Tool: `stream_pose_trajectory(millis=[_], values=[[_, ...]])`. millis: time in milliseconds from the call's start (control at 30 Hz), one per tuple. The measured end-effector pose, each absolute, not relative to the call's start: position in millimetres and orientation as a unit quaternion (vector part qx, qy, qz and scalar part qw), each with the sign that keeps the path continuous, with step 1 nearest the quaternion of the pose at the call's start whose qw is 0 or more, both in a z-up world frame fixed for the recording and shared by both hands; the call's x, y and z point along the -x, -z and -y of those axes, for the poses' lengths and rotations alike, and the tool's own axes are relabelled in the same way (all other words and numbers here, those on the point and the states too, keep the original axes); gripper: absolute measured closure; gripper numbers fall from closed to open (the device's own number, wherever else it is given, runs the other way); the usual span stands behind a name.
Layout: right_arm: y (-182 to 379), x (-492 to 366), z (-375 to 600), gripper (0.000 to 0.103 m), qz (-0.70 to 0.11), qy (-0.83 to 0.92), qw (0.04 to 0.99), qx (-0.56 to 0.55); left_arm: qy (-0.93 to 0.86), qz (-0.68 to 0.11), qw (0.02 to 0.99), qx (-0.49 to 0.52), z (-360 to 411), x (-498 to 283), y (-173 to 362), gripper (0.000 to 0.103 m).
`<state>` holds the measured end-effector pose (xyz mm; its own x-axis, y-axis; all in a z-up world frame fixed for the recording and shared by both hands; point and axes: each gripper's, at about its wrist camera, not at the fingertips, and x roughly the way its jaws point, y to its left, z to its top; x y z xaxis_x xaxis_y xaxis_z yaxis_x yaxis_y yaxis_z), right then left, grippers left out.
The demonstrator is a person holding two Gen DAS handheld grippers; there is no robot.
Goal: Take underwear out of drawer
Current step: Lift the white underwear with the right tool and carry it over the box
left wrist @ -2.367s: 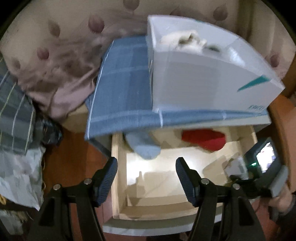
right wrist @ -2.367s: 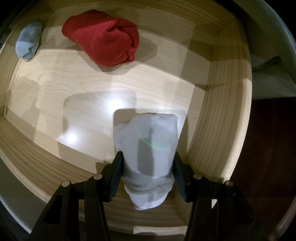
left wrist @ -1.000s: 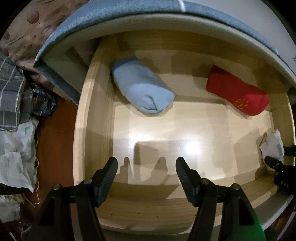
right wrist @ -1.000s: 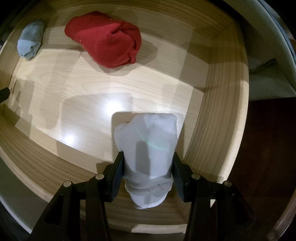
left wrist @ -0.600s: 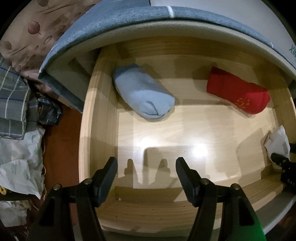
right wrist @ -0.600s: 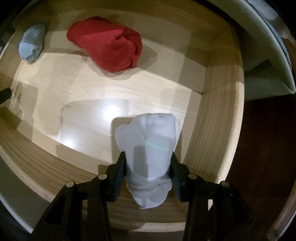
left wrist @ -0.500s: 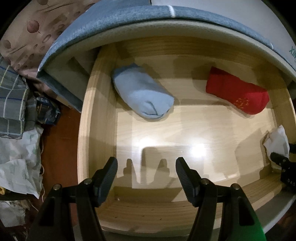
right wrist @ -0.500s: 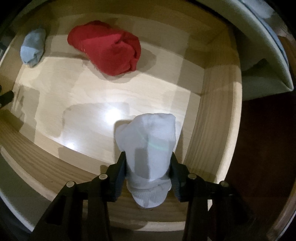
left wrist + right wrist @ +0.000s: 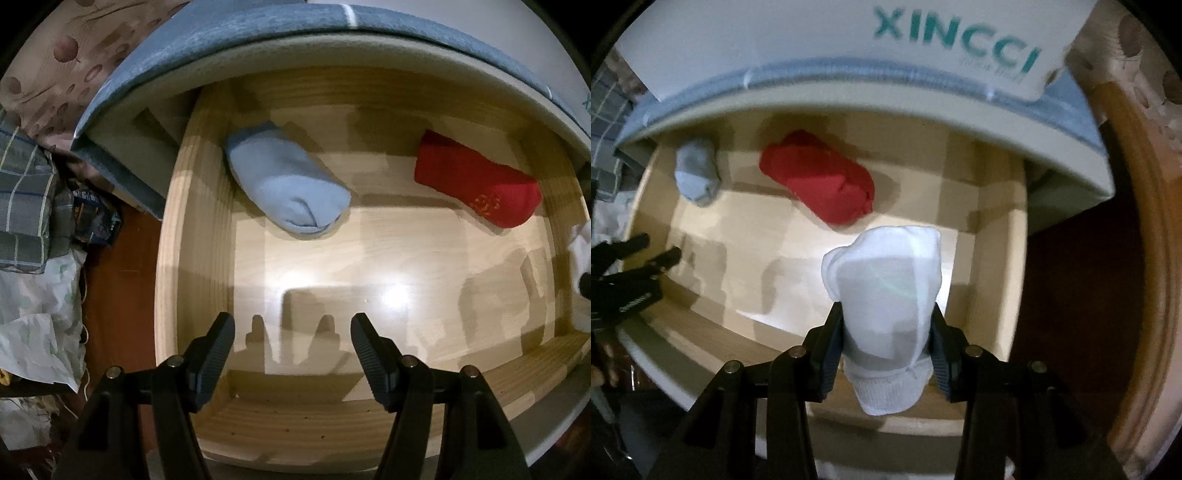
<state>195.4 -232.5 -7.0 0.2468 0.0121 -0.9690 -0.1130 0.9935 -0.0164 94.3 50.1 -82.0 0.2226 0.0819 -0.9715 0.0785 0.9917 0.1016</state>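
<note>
My right gripper (image 9: 884,325) is shut on a rolled white garment (image 9: 886,280), held up above the right end of the open wooden drawer (image 9: 1001,229). Inside the drawer lie a red bundle (image 9: 820,190) and a light blue bundle (image 9: 696,175) near its back wall. From the left wrist the blue bundle (image 9: 286,190) lies at back left and the red bundle (image 9: 476,190) at back right. My left gripper (image 9: 291,334) hangs open over the drawer floor (image 9: 332,266) near its front, with nothing between its fingers. The white garment (image 9: 580,243) shows at the right edge.
A white box lettered XINCCI (image 9: 849,40) sits on a blue cloth (image 9: 229,33) atop the cabinet above the drawer. Piled clothes and crumpled paper (image 9: 33,288) lie on the floor to the left. Dark floor (image 9: 1071,295) and a curved wooden edge (image 9: 1145,221) lie to the right.
My right gripper has risen with the white garment, lifting it off the drawer floor; the box on top has come into its view. The left gripper has stayed put.
</note>
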Motion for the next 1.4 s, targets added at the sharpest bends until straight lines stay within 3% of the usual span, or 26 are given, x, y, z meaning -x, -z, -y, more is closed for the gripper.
stream_pose_trajectory(millis=[1033, 1400], values=[[-207, -234, 254, 0.064, -0.447, -0.036, 0.893, 0.034, 0.008, -0.619, 0.785, -0.034, -63, -95, 85, 0.036], [-203, -331, 253, 0.064, -0.465, -0.001, 0.884, 0.043, 0.005, -0.623, 0.782, -0.027, -61, -98, 86, 0.036]])
